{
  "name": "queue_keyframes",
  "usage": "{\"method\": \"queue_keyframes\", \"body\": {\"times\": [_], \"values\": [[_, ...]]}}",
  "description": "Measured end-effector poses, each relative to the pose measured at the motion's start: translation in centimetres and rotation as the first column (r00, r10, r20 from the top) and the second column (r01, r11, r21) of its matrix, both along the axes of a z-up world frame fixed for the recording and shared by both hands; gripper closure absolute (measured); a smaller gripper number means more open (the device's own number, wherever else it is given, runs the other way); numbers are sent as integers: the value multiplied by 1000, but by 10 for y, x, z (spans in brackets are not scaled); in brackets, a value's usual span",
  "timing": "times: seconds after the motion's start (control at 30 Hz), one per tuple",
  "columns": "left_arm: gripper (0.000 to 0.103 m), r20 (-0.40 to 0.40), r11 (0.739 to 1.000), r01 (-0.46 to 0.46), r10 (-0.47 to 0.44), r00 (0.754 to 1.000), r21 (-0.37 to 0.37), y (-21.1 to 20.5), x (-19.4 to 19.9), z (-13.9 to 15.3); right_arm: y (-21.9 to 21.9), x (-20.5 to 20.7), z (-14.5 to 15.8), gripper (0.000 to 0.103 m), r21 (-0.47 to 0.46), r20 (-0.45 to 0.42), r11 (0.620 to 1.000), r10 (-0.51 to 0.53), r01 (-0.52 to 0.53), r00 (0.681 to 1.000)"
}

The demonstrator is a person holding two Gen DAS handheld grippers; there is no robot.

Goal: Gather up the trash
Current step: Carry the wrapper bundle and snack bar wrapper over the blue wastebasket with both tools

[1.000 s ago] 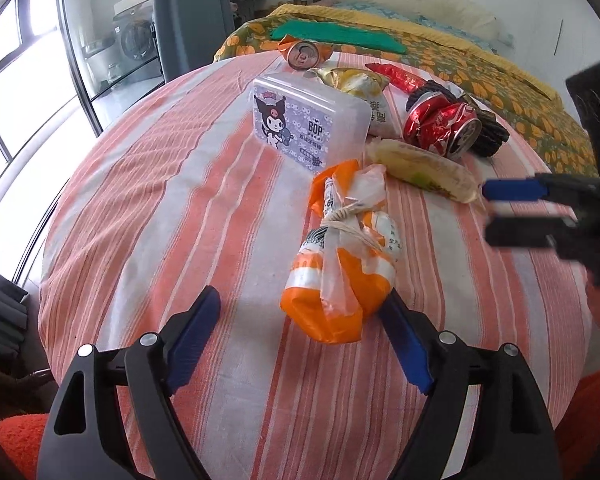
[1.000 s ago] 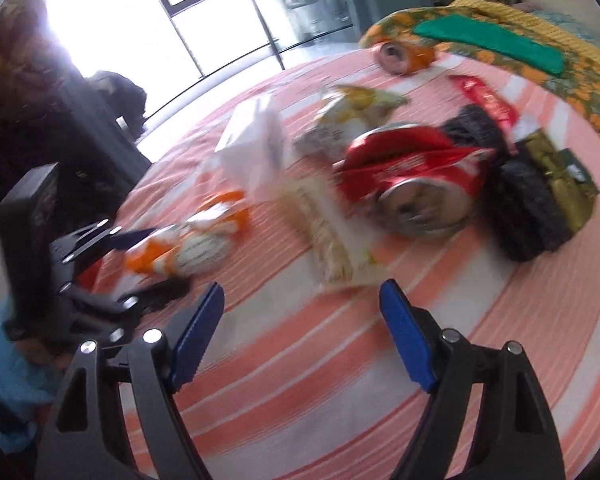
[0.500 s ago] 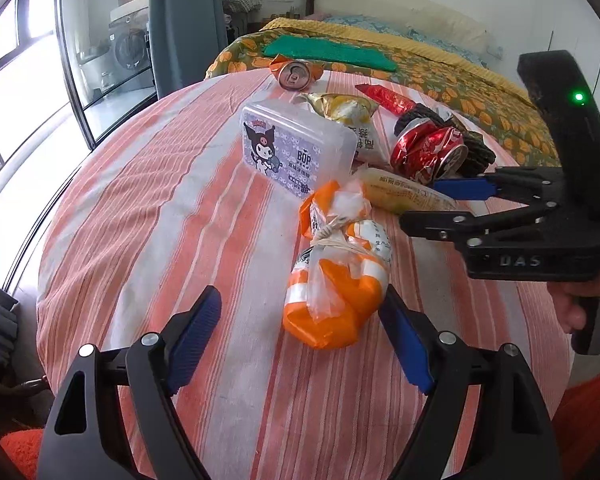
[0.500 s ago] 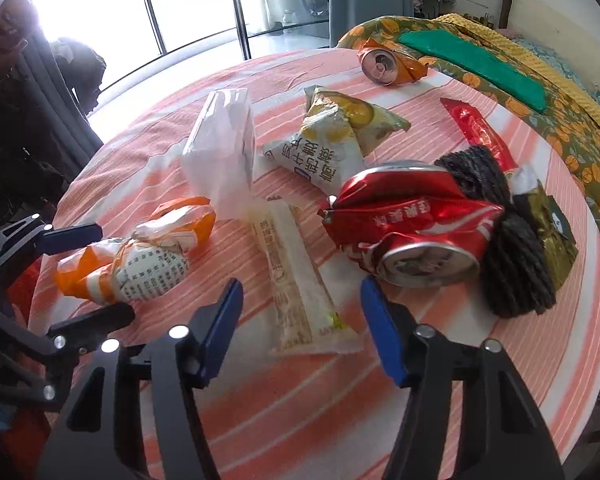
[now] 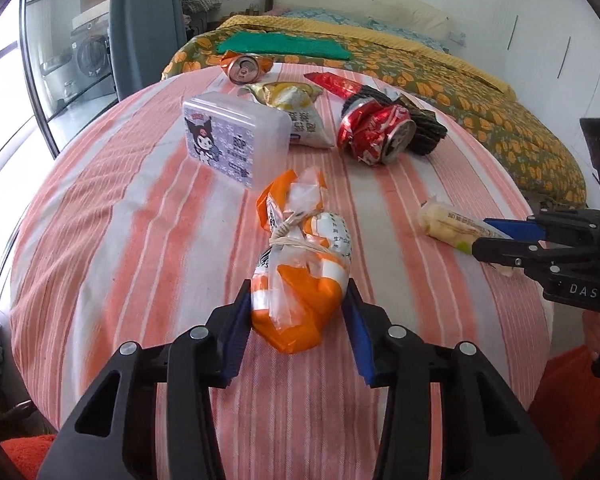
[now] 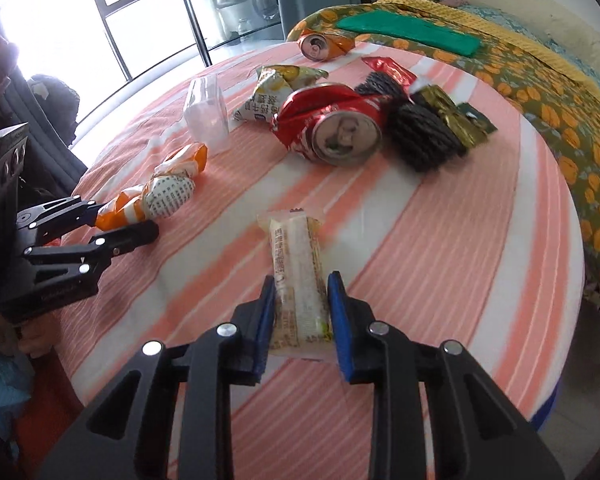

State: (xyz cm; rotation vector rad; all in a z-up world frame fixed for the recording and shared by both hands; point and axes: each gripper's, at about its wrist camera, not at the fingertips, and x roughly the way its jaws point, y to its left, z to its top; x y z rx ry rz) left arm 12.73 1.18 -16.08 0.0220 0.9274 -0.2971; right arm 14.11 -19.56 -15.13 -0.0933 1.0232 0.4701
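Note:
My left gripper [image 5: 296,320] is shut on the near end of an orange and white tied plastic bag [image 5: 304,264] lying on the striped table; the bag also shows in the right wrist view [image 6: 160,196]. My right gripper [image 6: 300,312] is shut on a pale yellow snack wrapper [image 6: 298,276], which also shows in the left wrist view [image 5: 448,232]. Further back lie a crushed red can [image 5: 374,136], a yellow chip bag [image 5: 296,108], an orange can [image 5: 244,68] and a red wrapper [image 5: 334,82].
A clear plastic box with a cartoon label [image 5: 232,144] stands behind the orange bag. A black ribbed object [image 6: 420,136] and a gold wrapper [image 6: 452,120] lie right of the red can. A bed with a patterned cover [image 5: 500,112] lies beyond the round table [image 5: 100,220].
Both grippers have closed from open: the left onto the orange bag, the right onto the yellow wrapper. The wrapper now lies nearer the table's front right, away from the red can.

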Motion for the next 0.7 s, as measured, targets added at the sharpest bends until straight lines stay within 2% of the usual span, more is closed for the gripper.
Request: {"method": "queue_keyframes", "body": {"times": [0.07, 0.13, 0.2, 0.23, 0.27, 0.33, 0.5, 0.6, 0.7], "values": [[59, -39, 999, 47, -48, 998, -7, -3, -11, -2, -6, -16, -1, 77, -12, -13, 1000, -5, 5, 1000], [58, -61, 996, 83, -81, 995, 15, -6, -20, -6, -8, -28, -4, 77, -29, -21, 1000, -3, 2, 1000], [48, -55, 994, 99, -97, 994, 42, -7, -27, -5, -8, -33, -6, 75, -39, -35, 999, -4, 3, 999], [38, -53, 994, 105, -103, 993, 40, -7, -30, -4, -9, -33, -7, 68, -40, -41, 999, -5, 3, 999], [33, -48, 994, 105, -103, 994, 38, -5, -32, -2, -9, -31, -7, 58, -40, -44, 999, -7, 5, 999], [30, -38, 995, 99, -97, 995, 28, 1, -36, 2, -12, -29, -5, 45, -41, -37, 999, -13, 11, 999], [23, -24, 995, 89, -91, 996, -53, 9, -34, 20, -11, -23, 3, 45, -38, -64, 999, 16, -19, 998], [23, -29, 995, 98, -99, 995, -32, -3, -22, 24, 1, -16, 2, 46, -67, -101, 996, 55, -62, 993], [23, -62, 993, 115, -114, 992, 10, -16, -8, 15, 11, -6, -3, 52, -94, -131, 993, 53, -65, 990]]}}
